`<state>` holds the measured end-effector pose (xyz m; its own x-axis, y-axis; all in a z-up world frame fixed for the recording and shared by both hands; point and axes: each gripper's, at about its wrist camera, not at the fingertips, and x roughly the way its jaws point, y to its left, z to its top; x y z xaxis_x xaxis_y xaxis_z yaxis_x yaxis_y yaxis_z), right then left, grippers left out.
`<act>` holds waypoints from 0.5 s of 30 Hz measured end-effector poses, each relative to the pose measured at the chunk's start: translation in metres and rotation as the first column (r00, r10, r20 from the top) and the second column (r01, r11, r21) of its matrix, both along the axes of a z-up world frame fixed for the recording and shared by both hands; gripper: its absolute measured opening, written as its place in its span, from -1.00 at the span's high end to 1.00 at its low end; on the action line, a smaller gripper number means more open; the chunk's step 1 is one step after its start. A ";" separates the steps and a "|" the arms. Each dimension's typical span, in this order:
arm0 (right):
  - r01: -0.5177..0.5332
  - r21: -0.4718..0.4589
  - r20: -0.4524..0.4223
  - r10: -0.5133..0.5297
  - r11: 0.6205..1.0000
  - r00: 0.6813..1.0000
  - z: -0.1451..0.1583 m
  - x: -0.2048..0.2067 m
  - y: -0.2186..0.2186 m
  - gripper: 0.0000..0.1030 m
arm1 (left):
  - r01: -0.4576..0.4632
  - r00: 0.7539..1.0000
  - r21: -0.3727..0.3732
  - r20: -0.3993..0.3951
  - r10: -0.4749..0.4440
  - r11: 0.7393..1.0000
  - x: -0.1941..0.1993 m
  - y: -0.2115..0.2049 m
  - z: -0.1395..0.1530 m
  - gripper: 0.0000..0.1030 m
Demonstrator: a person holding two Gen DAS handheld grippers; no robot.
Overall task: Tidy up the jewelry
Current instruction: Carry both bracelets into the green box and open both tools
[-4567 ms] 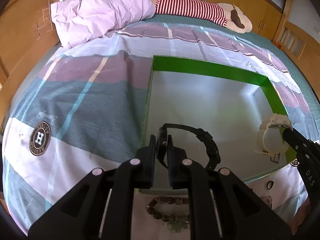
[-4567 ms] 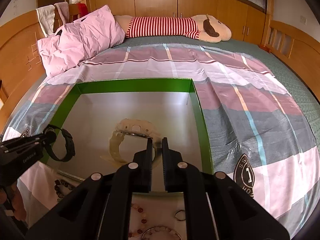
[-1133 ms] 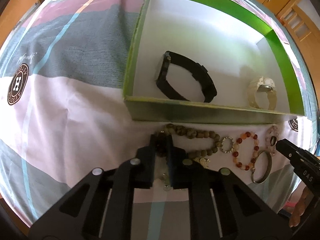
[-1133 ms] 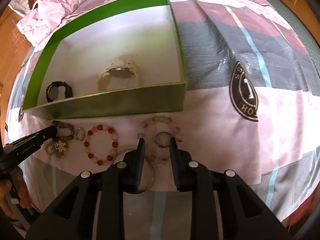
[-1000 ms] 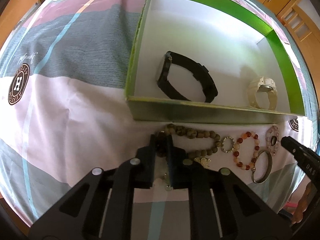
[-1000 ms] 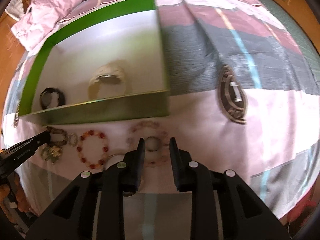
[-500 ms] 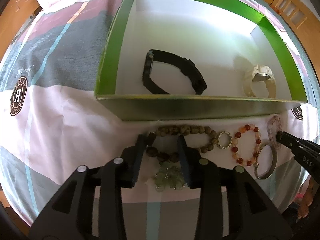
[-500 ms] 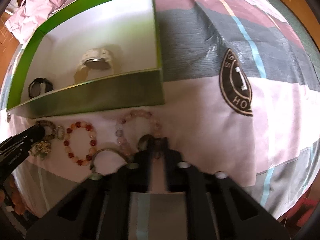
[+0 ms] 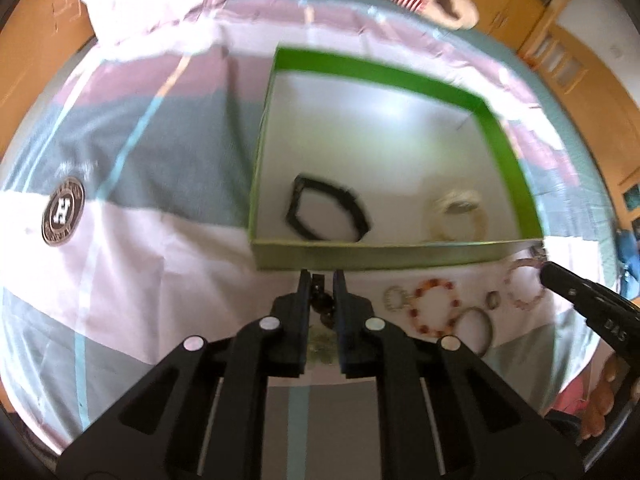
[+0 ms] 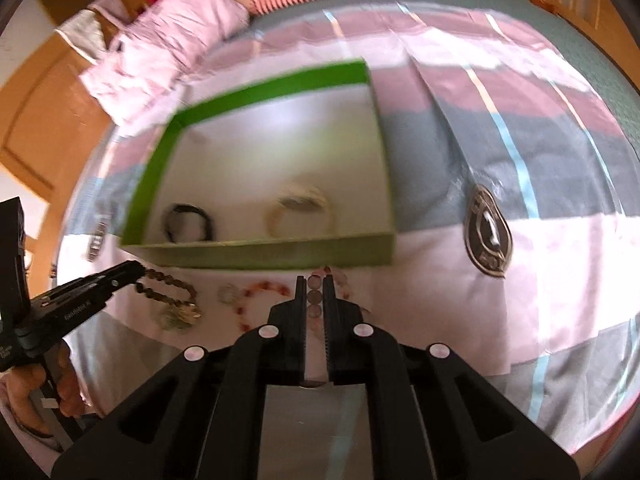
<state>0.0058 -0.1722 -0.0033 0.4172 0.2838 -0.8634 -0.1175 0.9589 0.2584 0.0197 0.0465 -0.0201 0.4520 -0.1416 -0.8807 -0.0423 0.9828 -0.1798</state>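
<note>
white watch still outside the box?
No, the white watch lies inside the green box, to the right of the black watch.

The bed (image 9: 132, 152) carries a green box (image 9: 376, 256), bracelets (image 9: 434, 310) and pillow (image 10: 160, 52).

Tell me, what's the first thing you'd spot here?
The bright green box on the striped bedspread, with a black watch and a cream watch inside. In front of it lie beaded bracelets; each claw, left and right, grips one.
</note>
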 end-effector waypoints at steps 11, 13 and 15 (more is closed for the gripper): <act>0.010 0.021 0.282 -0.015 1.000 0.959 0.047 -0.005 0.013 0.86 | 0.020 0.946 0.014 0.322 -0.023 1.000 -0.017 0.001 0.065 0.79; 0.014 0.017 0.289 -0.018 1.000 0.957 0.048 0.000 0.016 0.86 | 0.029 0.941 0.004 0.338 -0.028 1.000 -0.013 -0.003 0.070 0.79; 0.022 0.029 0.281 -0.029 0.999 0.959 0.045 0.008 0.018 0.86 | 0.032 0.941 -0.007 0.338 -0.028 0.999 -0.006 -0.007 0.071 0.79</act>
<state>0.0136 -0.1539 0.0422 0.6493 0.2900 -0.7031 -0.1647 0.9561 0.2423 0.0141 0.0394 0.0514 0.7182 -0.1693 -0.6749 0.0523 0.9803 -0.1904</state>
